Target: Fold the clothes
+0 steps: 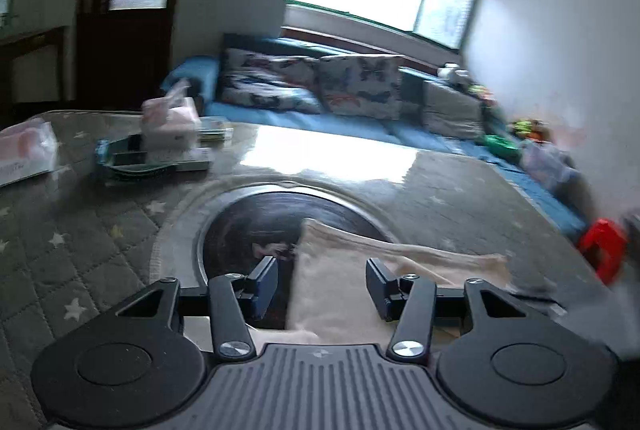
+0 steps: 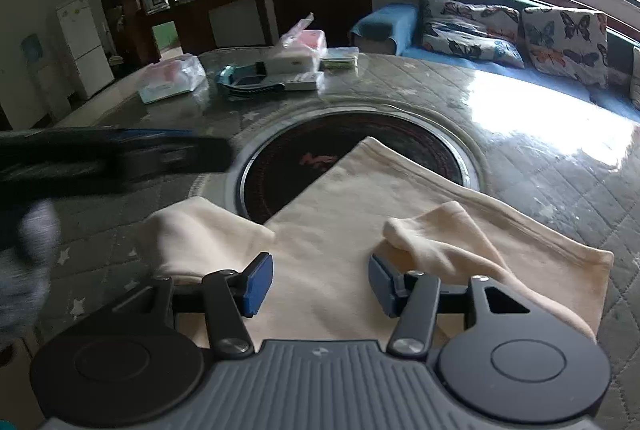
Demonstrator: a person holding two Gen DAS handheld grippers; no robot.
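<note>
A cream garment lies flat on the quilted table, its far corner over a round dark inset plate. One sleeve sticks out at the left and the other sleeve is folded onto the body. My right gripper hovers open over the near part of the garment, pads apart and pinching nothing. In the left wrist view my left gripper stands open over the garment's left edge, also pinching nothing. That left gripper shows as a dark blur at the left of the right wrist view.
Tissue packs, a pink box and small boxes sit at the table's far side. A blue sofa with butterfly cushions runs behind the table under a window. A blurred red object is at the right edge.
</note>
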